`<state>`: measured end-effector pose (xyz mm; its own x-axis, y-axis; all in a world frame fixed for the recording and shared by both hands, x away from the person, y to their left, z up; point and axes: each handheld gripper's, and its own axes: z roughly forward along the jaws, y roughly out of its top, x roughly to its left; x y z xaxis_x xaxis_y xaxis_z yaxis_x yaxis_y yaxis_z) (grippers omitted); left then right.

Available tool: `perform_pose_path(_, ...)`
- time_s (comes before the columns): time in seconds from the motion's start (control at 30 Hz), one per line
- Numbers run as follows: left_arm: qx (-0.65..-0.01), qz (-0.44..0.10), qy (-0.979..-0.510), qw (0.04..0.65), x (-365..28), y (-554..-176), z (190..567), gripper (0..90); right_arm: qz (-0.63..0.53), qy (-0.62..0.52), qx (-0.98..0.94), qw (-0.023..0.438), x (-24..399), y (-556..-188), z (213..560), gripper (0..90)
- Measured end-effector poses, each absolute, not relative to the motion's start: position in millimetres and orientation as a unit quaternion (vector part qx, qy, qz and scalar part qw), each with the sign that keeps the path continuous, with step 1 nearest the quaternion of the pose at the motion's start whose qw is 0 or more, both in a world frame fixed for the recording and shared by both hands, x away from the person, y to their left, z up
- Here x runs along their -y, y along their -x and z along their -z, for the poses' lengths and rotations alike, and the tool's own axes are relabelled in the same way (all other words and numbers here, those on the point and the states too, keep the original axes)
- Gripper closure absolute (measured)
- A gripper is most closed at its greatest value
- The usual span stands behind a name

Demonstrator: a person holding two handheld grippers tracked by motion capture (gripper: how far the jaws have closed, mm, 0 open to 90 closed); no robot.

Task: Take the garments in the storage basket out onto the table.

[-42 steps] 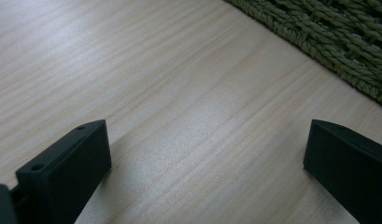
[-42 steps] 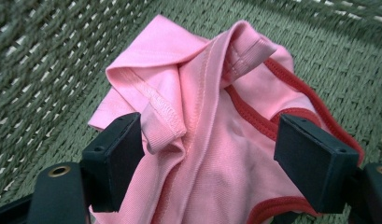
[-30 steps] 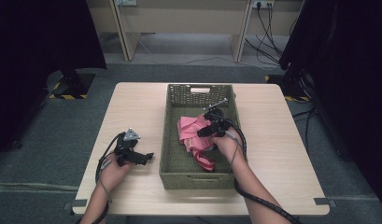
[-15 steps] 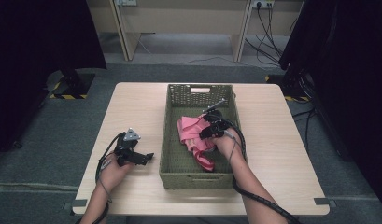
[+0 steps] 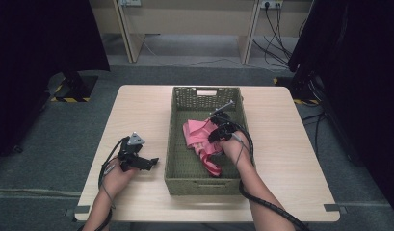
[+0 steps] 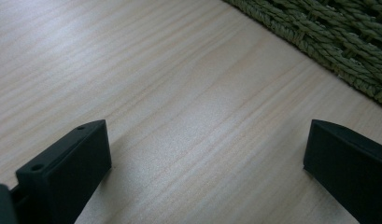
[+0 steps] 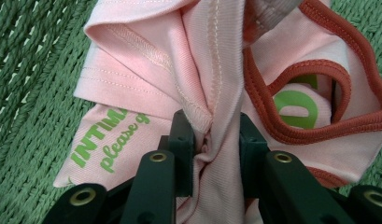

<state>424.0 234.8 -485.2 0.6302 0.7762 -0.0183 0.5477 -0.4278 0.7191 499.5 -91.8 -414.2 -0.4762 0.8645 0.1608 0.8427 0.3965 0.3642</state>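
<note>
Basket at centre of surface, garment inside, tongs either side.
The basket (image 5: 205,177) stands mid-surface (image 5: 291,144). The garment (image 5: 198,137) lies in it, towards its right half. The right tongs (image 5: 219,131) sit inside the basket, on the garment. The left tongs (image 5: 149,163) rest on the surface just left of the basket's near left corner.

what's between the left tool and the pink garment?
In the high view, bare table, then the woven basket's near wall, separate the left tool from the pink garment. The left gripper view shows bare wood before the weave.
</note>
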Motion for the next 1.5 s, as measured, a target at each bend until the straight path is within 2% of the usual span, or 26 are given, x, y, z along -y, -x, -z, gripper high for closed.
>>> perform_pose_path(0.67, -0.399, -0.16, -0.83, 0.356, -235, -424, 485, 0.0, -0.246, -0.491, -0.834, 0.055, 95, -492, 395, 76.0)
perform_pose_path(1.2, -0.399, -0.16, -0.83, 0.356, -235, -424, 485, 0.0, -0.317, -0.47, -0.82, 0.079, 118, -477, 368, 76.2)
perform_pose_path(1.5, -0.399, -0.16, -0.83, 0.356, -235, -424, 485, 0.0, -0.343, -0.454, -0.817, 0.091, 122, -469, 365, 76.1)
